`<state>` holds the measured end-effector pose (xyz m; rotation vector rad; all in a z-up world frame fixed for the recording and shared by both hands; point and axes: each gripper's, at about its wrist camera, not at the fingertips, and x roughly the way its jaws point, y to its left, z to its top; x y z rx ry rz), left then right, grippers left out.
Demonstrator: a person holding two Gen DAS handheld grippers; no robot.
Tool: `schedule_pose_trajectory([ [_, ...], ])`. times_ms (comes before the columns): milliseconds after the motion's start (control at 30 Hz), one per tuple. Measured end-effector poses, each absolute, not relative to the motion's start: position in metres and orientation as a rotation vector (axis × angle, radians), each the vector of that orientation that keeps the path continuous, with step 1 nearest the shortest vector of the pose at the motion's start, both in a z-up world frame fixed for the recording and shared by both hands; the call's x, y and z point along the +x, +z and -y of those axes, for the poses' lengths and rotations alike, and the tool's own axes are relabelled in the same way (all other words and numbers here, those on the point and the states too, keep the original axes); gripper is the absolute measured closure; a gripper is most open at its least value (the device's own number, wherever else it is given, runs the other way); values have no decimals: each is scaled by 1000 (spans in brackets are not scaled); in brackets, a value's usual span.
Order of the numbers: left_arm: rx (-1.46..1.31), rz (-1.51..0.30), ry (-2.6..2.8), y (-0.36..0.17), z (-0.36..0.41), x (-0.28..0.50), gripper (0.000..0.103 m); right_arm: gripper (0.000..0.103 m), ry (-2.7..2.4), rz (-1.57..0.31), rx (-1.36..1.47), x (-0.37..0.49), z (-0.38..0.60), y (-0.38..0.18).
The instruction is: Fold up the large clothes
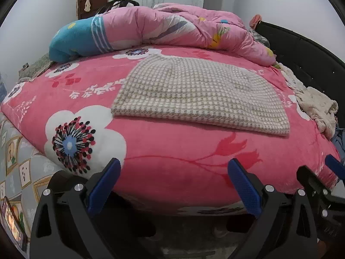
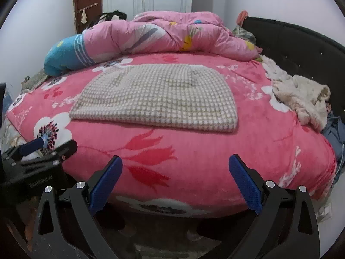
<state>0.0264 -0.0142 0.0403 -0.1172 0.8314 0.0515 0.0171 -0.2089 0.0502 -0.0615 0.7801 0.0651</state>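
Note:
A beige and white checked garment (image 1: 194,92) lies folded into a flat rectangle in the middle of the pink floral bed (image 1: 172,155); it also shows in the right wrist view (image 2: 159,97). My left gripper (image 1: 174,168) is open and empty, held off the near edge of the bed, well short of the garment. My right gripper (image 2: 175,166) is open and empty, also at the near edge. The right gripper's fingers (image 1: 334,166) show at the right of the left wrist view. The left gripper's fingers (image 2: 32,145) show at the left of the right wrist view.
A bunched pink quilt (image 1: 183,30) and a blue pillow (image 1: 73,41) lie at the far side of the bed. A cream fluffy garment (image 2: 301,99) and blue clothing (image 2: 334,133) lie at the right by the black headboard (image 2: 301,41). A grey cloth (image 1: 34,68) lies far left.

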Motion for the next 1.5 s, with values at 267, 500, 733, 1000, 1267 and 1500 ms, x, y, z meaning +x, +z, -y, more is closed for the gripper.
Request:
schedule_pose_trajectory([
  [267,-118,-845,62,36,9,31,5,8,55,-811,-47,20,209,43],
  [500,-111,-854,65,32,9,33,5,8,54,-819,-46,22,209,40],
  [733,-100,-858,55,31,11,33,5,8,54,-823,-57,23,209,37],
  [1000,-89,-859,42,31,14,35,5,8,53,-825,-57,23,210,36],
  [1267,-77,-854,32,32,18,34,5,8,45,-828,-52,23,213,35],
  [1500,-75,-853,31,32,19,34,5,8,47,-827,-53,24,215,35],
])
